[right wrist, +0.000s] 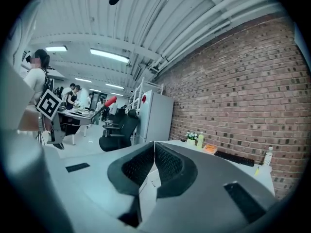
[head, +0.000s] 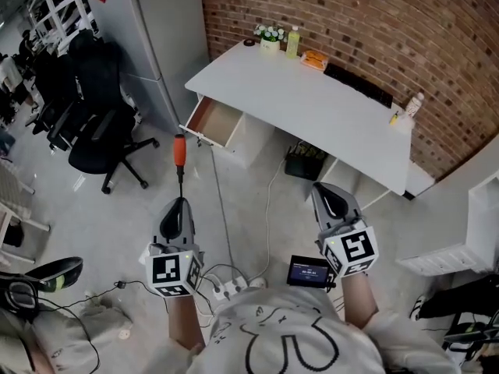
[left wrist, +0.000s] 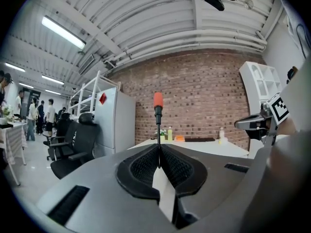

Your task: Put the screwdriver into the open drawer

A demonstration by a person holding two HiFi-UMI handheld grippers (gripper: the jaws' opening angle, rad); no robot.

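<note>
The left gripper (head: 178,206) and right gripper (head: 326,193) point forward, side by side. Left jaws clamp the screwdriver (head: 179,156) shaft; right jaws are closed, empty.

- Your screwdriver (head: 179,154), left of centre: orange-red handle, black shaft.
- Your left gripper (head: 178,202) and right gripper (head: 325,192): grey, with black-and-white square markers.
- Desk (head: 312,107): white.
- Drawer (head: 214,121): brown inside.
- Wall (head: 351,22), upper right: red brick pattern.

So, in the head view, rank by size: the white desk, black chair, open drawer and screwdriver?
1. white desk
2. black chair
3. open drawer
4. screwdriver

The screwdriver sits nearer the camera, so it looks bigger than it would beside the drawer.
</note>
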